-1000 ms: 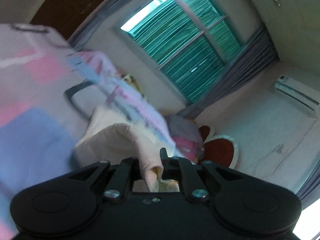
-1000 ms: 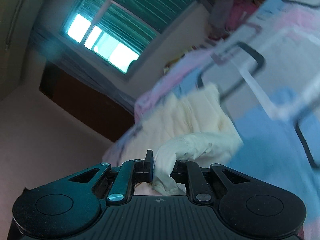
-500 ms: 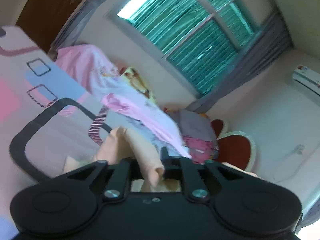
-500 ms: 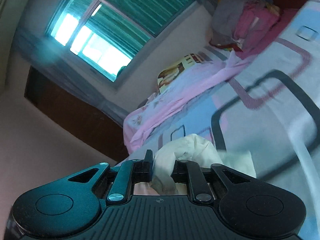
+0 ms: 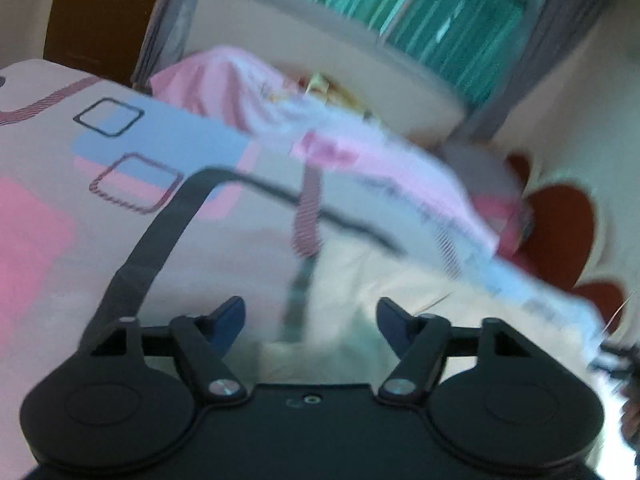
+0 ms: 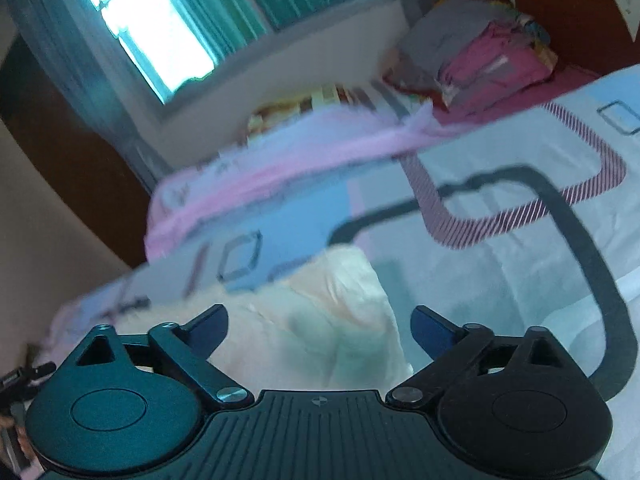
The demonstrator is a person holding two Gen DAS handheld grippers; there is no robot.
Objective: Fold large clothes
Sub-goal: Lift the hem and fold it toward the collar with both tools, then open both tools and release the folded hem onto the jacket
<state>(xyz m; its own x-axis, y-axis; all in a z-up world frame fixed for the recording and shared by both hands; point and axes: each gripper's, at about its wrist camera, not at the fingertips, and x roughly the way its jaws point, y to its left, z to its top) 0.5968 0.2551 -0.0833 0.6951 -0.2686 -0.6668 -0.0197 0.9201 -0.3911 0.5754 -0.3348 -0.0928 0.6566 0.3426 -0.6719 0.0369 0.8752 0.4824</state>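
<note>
A cream garment [image 6: 320, 320] lies on the patterned bed sheet [image 6: 520, 280] just ahead of my right gripper [image 6: 320, 320], which is open and empty over it. In the left wrist view the same cream garment [image 5: 400, 280] lies ahead and to the right of my left gripper [image 5: 310, 316], which is open and empty. Both views are blurred by motion.
A pink blanket [image 5: 224, 76] lies bunched along the far side of the bed [image 6: 280, 160]. A pile of grey and pink clothes [image 6: 480, 48] sits by the red headboard [image 5: 560, 216]. A window with green blinds [image 5: 420, 0] is behind.
Both grippers were shut on cream cloth and held it up; now both have opened and let go, and the garment lies on the bed. Both cameras have tilted down toward the sheet.
</note>
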